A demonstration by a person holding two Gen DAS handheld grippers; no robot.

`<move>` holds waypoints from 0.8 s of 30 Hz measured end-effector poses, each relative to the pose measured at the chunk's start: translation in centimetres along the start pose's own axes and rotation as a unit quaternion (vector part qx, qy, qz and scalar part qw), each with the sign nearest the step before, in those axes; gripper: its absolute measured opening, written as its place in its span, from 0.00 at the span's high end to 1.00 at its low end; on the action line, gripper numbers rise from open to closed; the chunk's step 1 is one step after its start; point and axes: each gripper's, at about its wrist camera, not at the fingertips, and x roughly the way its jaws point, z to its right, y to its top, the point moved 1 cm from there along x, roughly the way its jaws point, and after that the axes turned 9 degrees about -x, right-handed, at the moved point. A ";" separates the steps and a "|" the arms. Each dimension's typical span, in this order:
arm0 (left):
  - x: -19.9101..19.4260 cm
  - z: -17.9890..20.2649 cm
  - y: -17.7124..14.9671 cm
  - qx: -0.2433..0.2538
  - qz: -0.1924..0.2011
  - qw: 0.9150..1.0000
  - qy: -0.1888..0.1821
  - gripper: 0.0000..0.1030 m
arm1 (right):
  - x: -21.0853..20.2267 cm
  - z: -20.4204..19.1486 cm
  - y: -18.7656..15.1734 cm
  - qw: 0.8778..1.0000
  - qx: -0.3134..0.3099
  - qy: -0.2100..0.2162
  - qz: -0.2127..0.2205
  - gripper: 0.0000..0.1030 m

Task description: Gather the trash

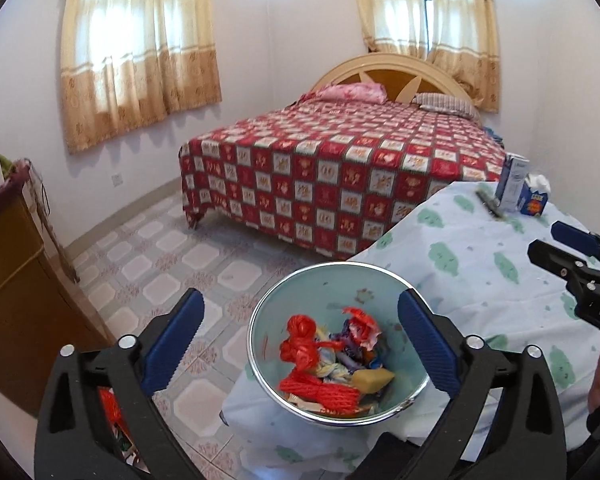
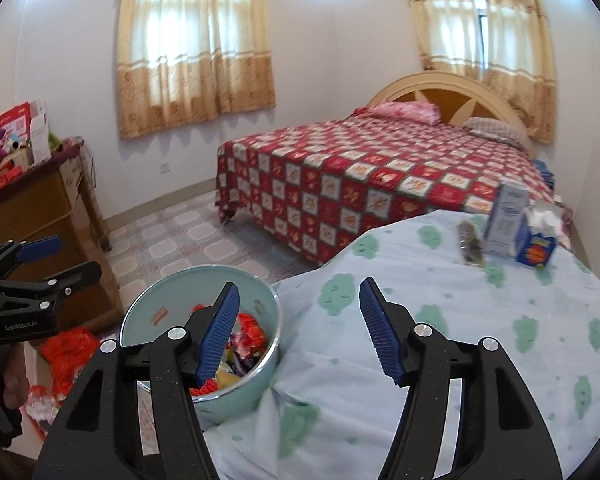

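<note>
A pale green bowl (image 1: 256, 344) with a metal rim stands at the near left edge of the cloth-covered table (image 1: 480, 264). It holds trash: a knotted red plastic bag (image 1: 304, 344), crumpled wrappers and a yellow scrap. My left gripper (image 1: 300, 300) hangs open and wide over the bowl with nothing between its fingers. My right gripper (image 2: 299, 285) is open over the cloth just right of the bowl (image 2: 140, 304), also empty; its left finger (image 2: 220, 332) covers part of the trash (image 2: 252, 326). Each gripper shows at the edge of the other's view, the right gripper (image 1: 546, 239) and the left gripper (image 2: 80, 258).
At the table's far right stand a white carton (image 2: 506, 220), a blue tissue box (image 2: 538, 246) and a blurred dark object (image 2: 470, 244). A bed (image 1: 340, 184) with a red checked cover lies beyond. A wooden cabinet (image 2: 40, 216) stands left, with red bags (image 2: 66, 352) on the floor.
</note>
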 end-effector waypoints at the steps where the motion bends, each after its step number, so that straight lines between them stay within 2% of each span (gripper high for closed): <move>1: -0.4 0.2 0.1 0.002 0.005 1.000 -0.002 0.06 | -0.7 0.2 0.1 1.000 0.000 -0.006 0.007 0.39; 8: -1.4 1.0 0.4 0.011 0.013 1.000 -0.010 0.06 | -3.6 1.1 0.5 0.999 -0.001 -0.027 0.035 0.35; 24: -2.0 0.9 0.5 0.008 0.015 1.000 -0.012 0.06 | -4.6 0.8 0.5 0.999 -0.007 -0.029 0.036 0.35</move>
